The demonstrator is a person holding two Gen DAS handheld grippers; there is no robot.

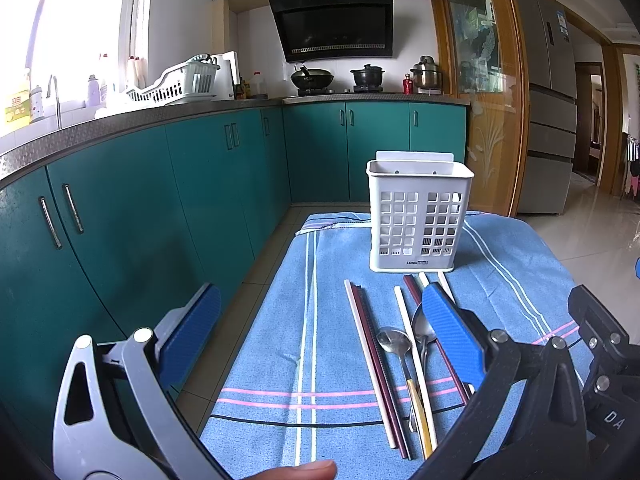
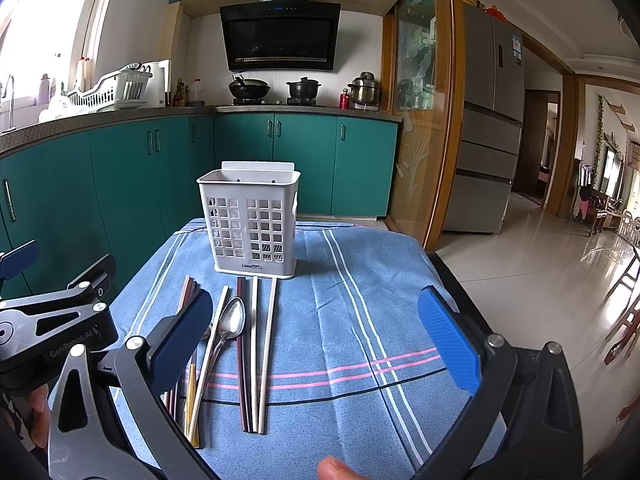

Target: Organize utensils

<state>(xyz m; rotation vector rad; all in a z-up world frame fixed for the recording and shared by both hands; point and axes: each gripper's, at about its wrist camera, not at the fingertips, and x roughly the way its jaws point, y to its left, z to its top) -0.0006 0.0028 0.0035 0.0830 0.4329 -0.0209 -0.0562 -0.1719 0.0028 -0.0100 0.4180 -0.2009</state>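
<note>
- A blue striped cloth [image 2: 360,300] covers the table; on it, toward the far edge, we see the white slotted holder [image 2: 252,224] standing upright. Its top shows nothing sticking out, though something striped shows dimly through its lower slots.
- Near of the holder, apart from it, the utensils lie in a rough row, lengthwise from far to near: pale and dark chopsticks [image 2: 256,344], and two steel spoons [image 1: 400,350], bowls toward the holder, lying among the sticks.
- Our left gripper [image 1: 320,340] hangs released, fingers spread wide and holding nothing; its right pad sits over the right-hand sticks in its own view.
- Our right gripper [image 2: 316,340] is likewise spread and bare, with the row at its left pad and bare cloth between the fingers.
- We judge the sorting not yet begun: every visible piece lies on the cloth, so the step in hand is the first pick.
- The next move, as we read it, calls for lowering one claw over a single stick or spoon handle, pinching it clear of its neighbours, then standing it in the holder.
</note>
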